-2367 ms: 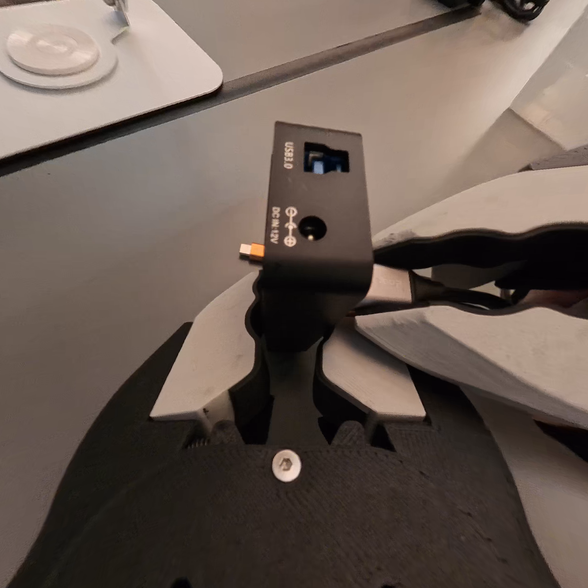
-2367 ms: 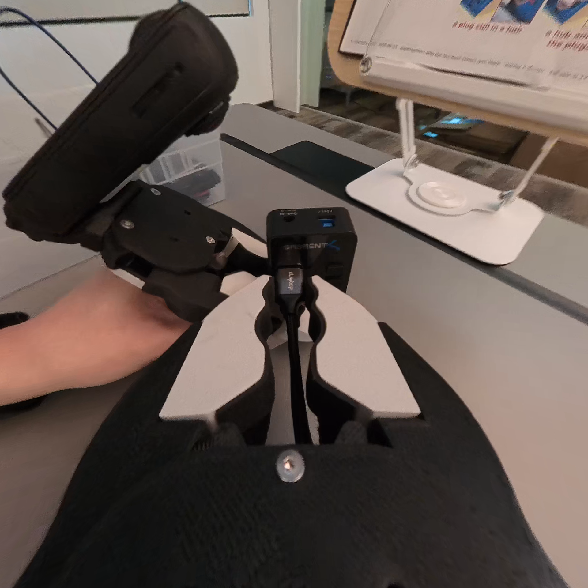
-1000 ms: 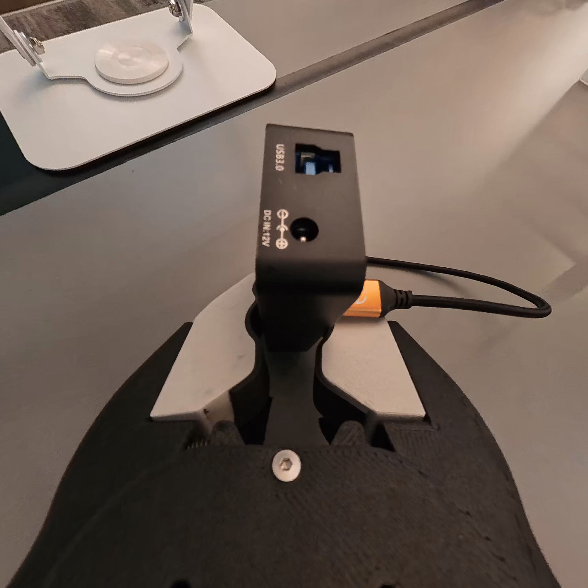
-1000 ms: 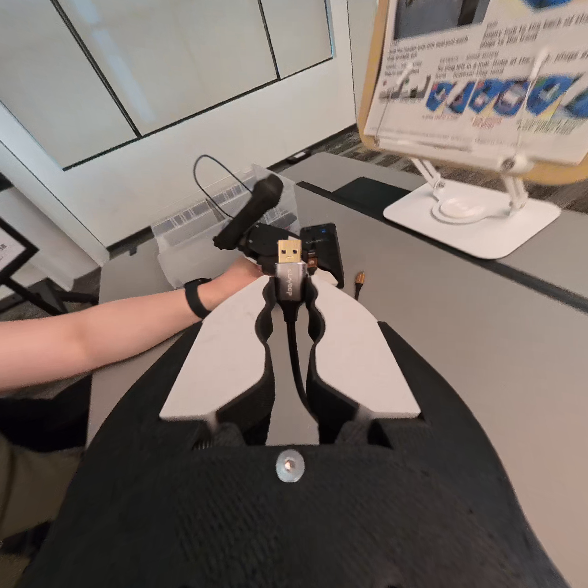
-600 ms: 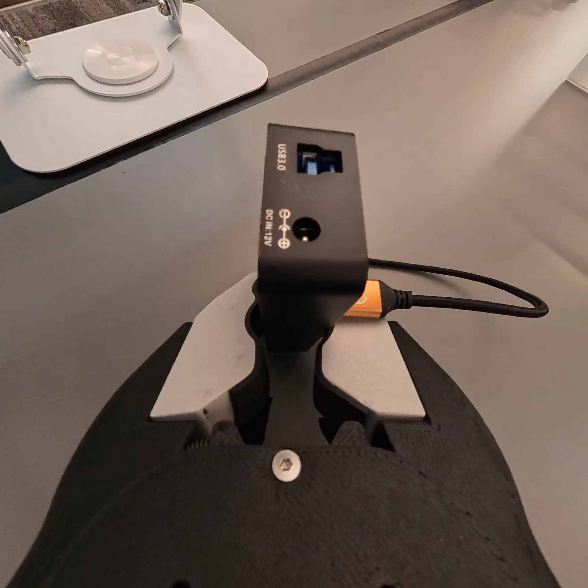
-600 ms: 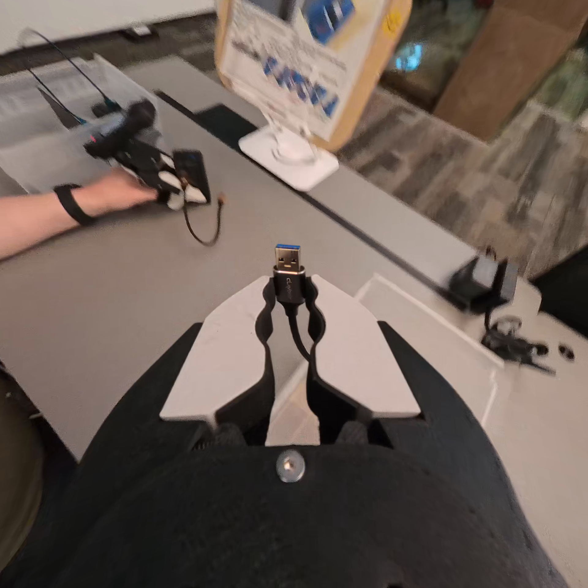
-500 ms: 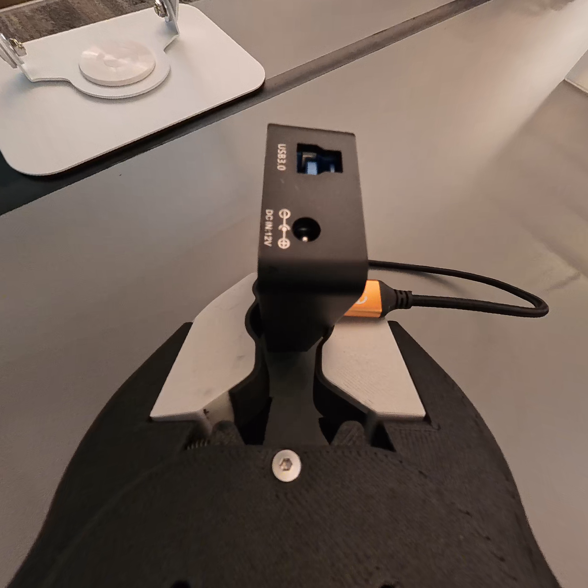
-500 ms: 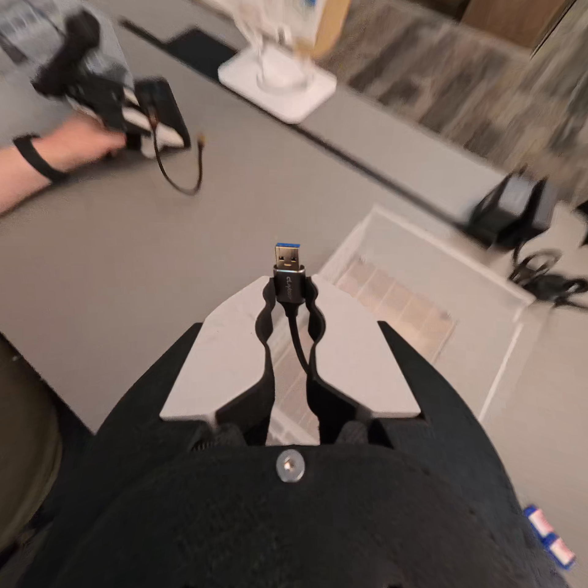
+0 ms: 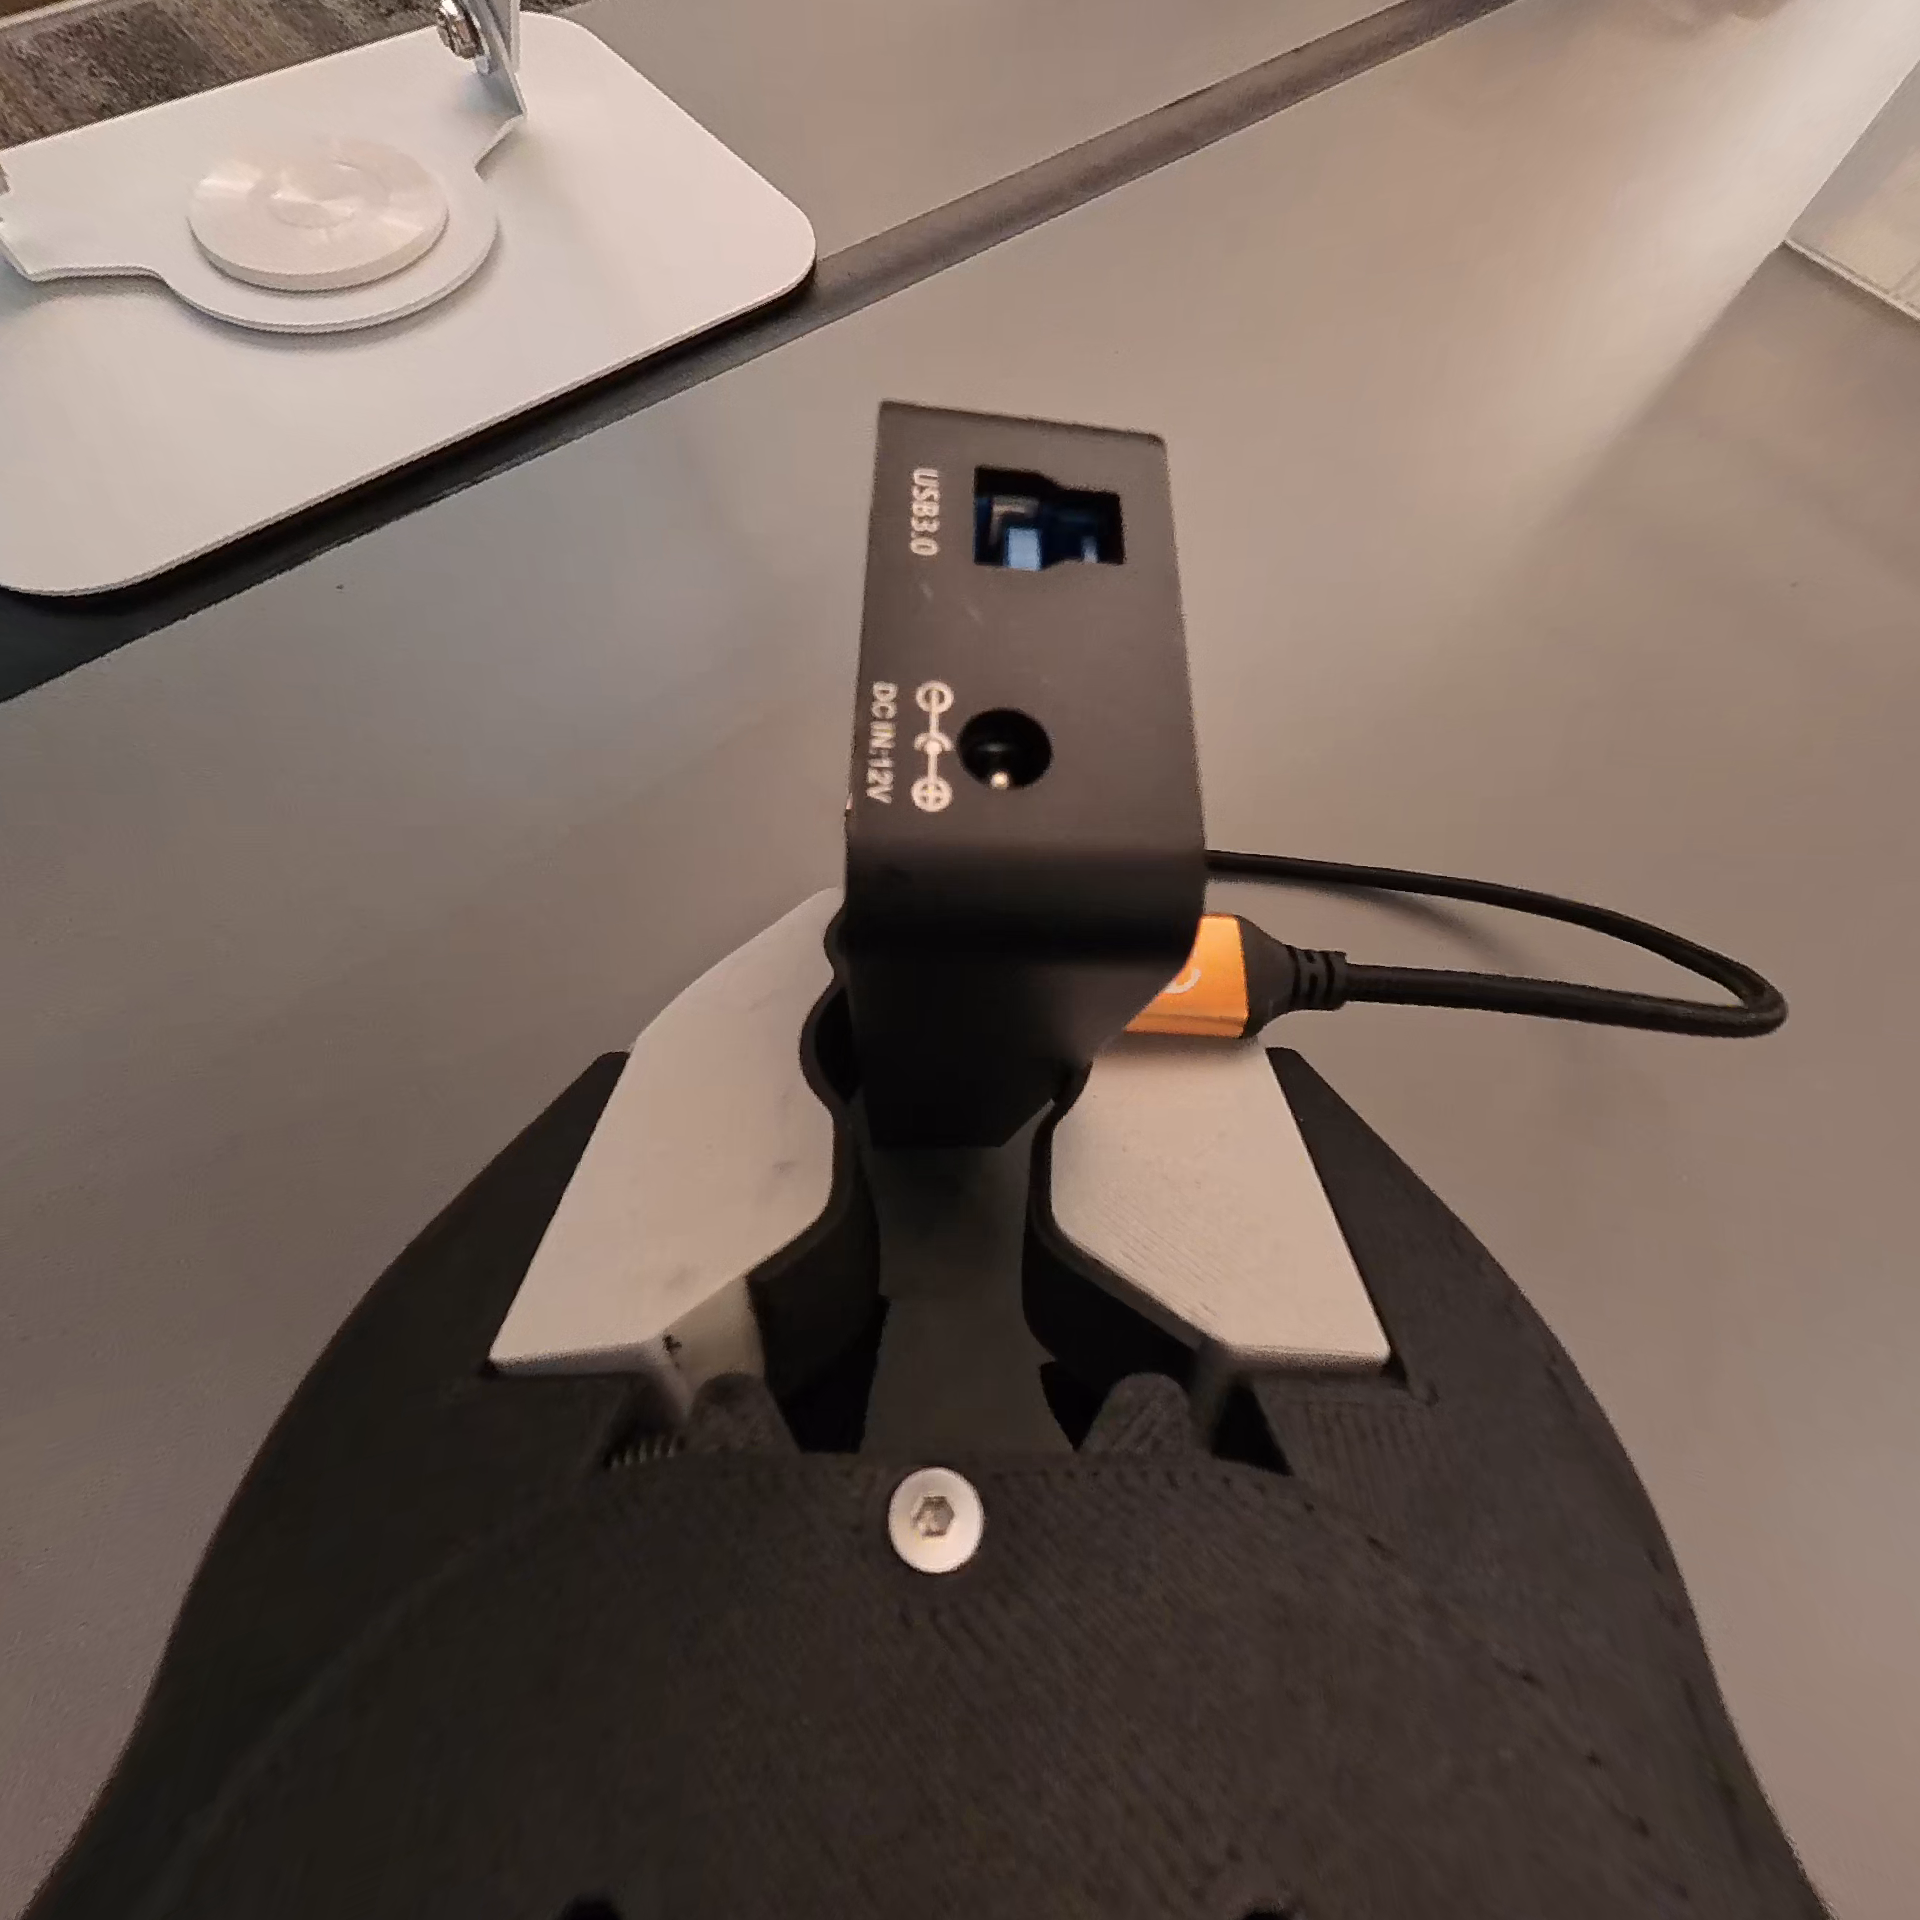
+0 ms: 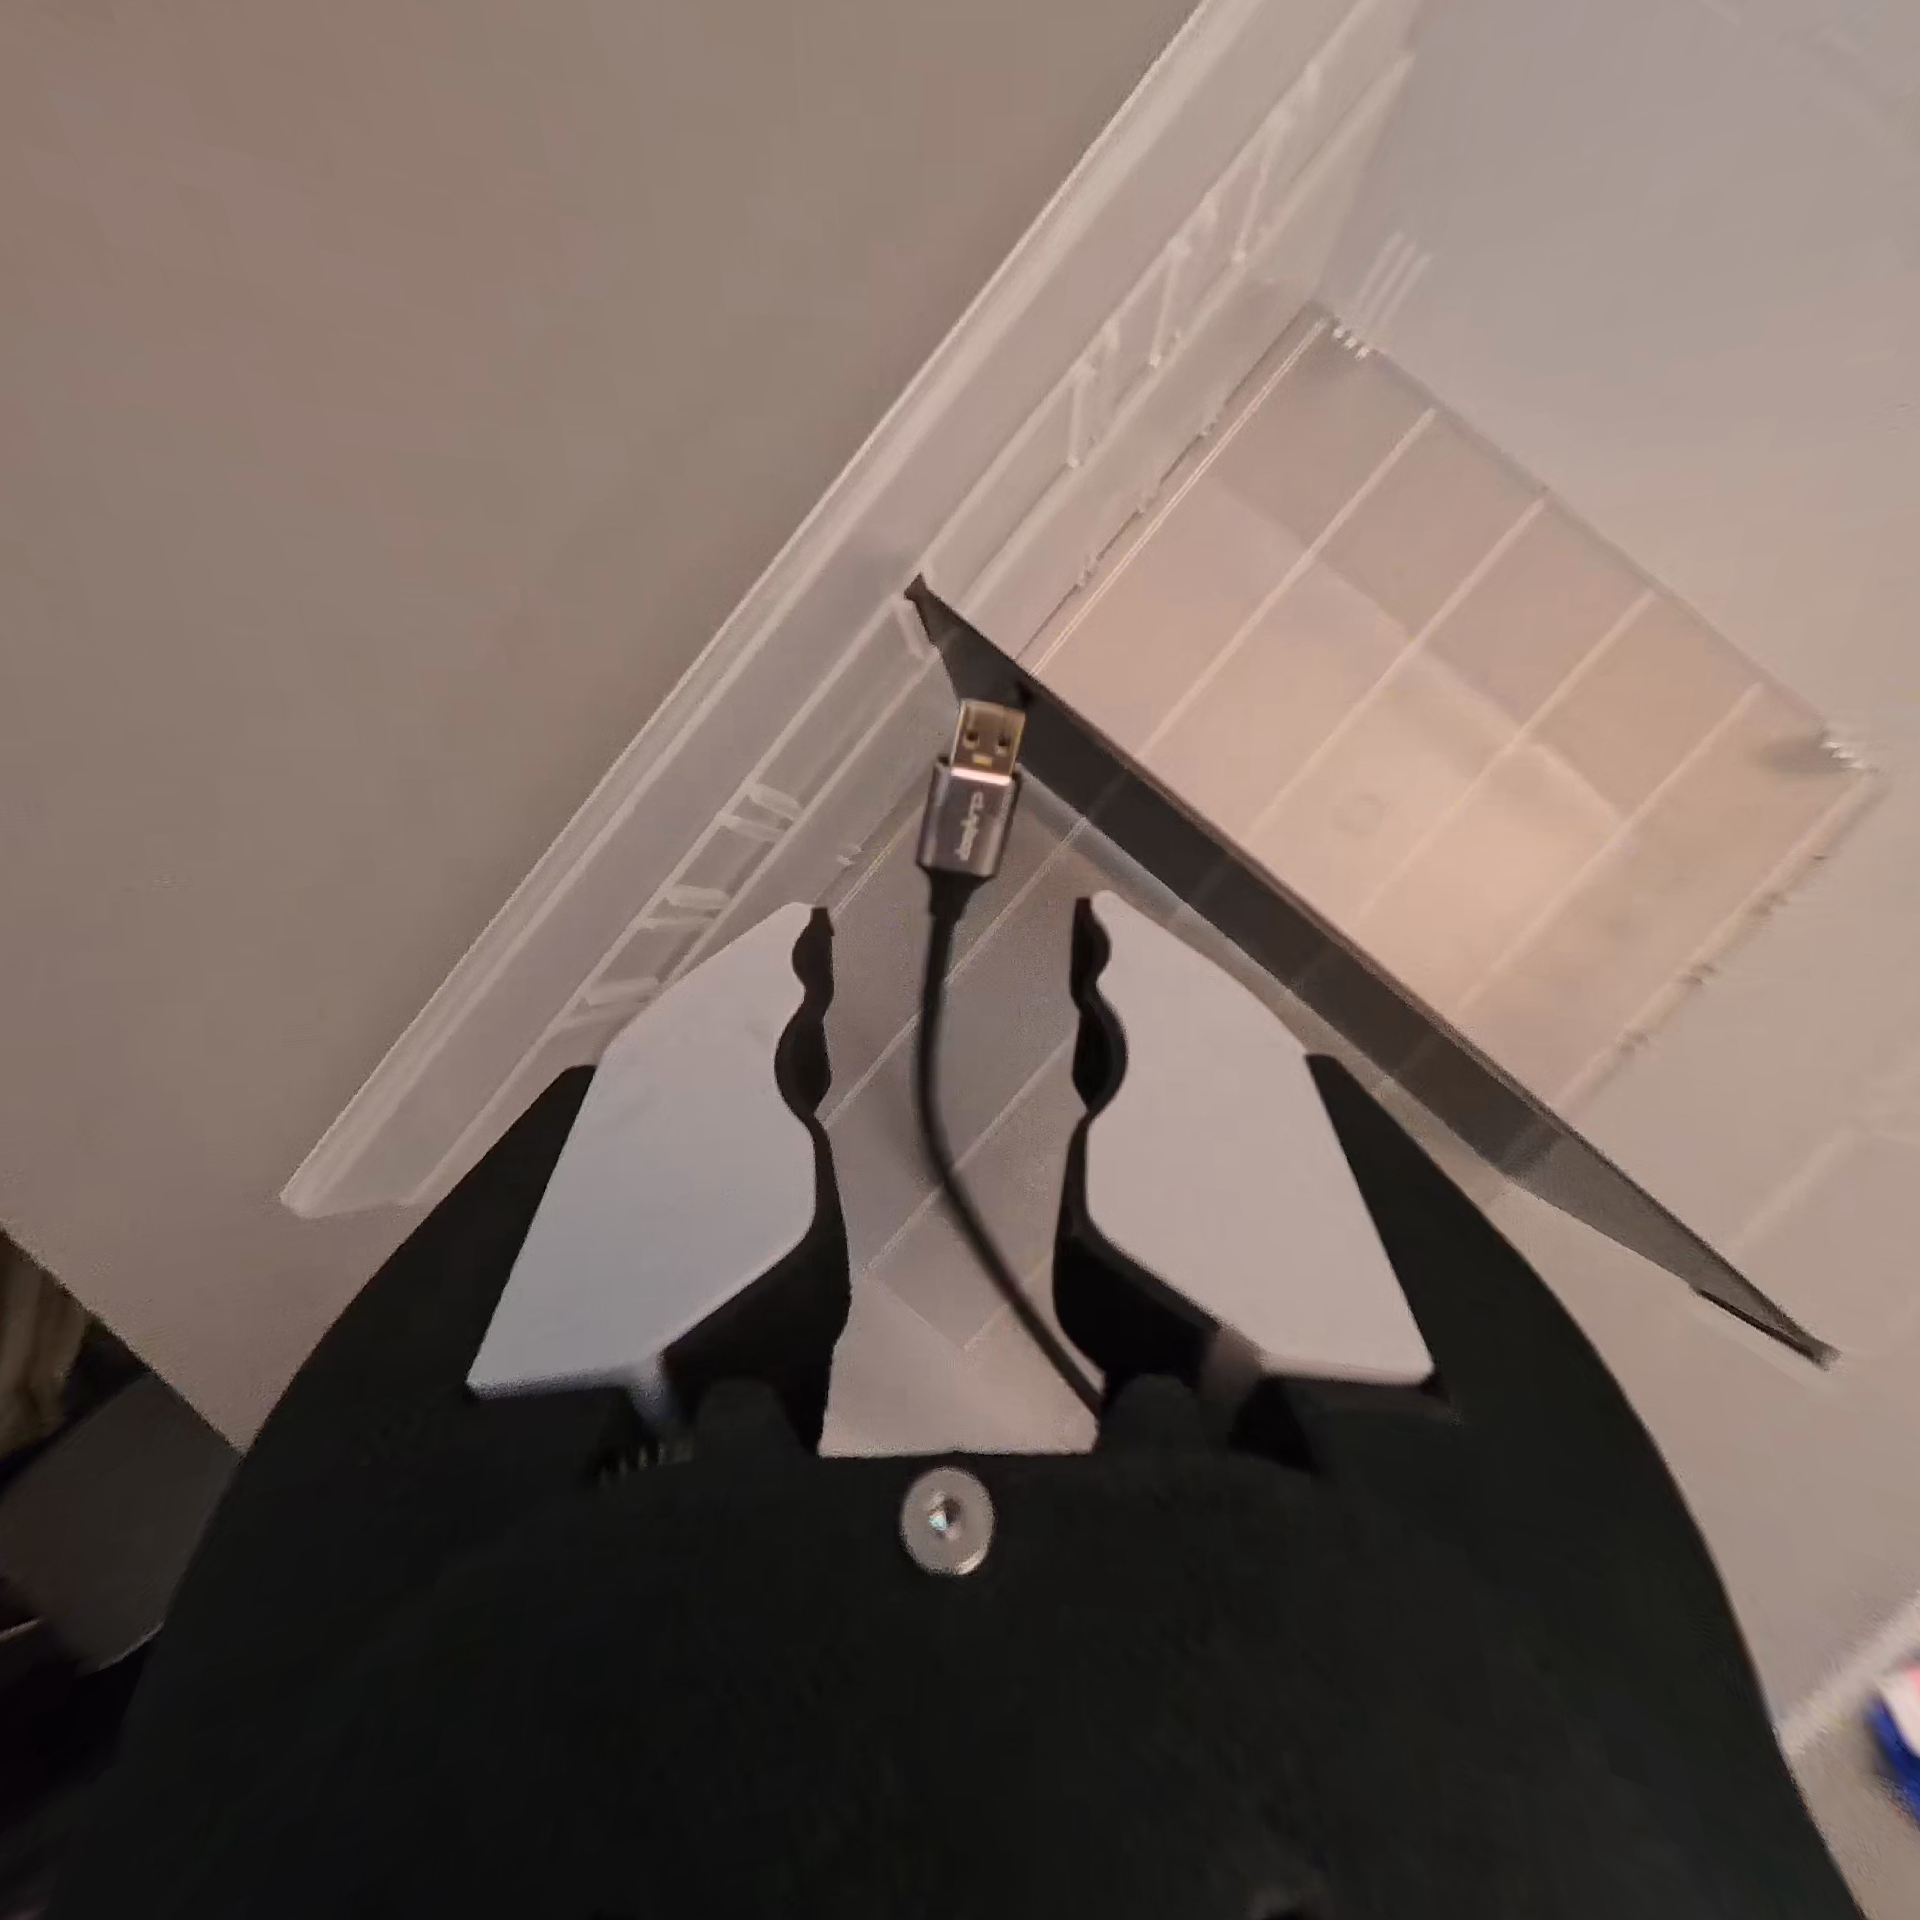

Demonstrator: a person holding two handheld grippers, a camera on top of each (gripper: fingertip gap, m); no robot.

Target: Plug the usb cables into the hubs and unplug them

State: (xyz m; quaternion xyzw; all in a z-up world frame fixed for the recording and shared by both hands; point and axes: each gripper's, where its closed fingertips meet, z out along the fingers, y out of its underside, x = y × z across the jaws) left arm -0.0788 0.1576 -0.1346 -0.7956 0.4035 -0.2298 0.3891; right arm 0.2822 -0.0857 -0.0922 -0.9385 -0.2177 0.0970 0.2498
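Observation:
My left gripper (image 9: 951, 997) is shut on a black USB hub (image 9: 1023, 727) and holds it on end above the grey table. An orange-sleeved plug (image 9: 1195, 982) sits in the hub's right side, and its black cable (image 9: 1558, 997) loops off to the right. My right gripper (image 10: 951, 914) is open over a clear plastic bin (image 10: 727, 675). A grey USB plug (image 10: 971, 821) lies loose just beyond the fingertips, and its black cable (image 10: 935, 1091) runs back between the fingers, touching neither.
A white stand base (image 9: 364, 260) sits at the far left of the table, behind a dark seam. The clear bin has a gridded bottom and a dark inner edge (image 10: 1351, 935). A small blue-and-white item (image 10: 1896, 1745) lies at the lower right.
My right gripper pulled the grey plug out of the hub, swung away over the clear bin, and opened, letting the plug go. My left gripper kept hold of the hub.

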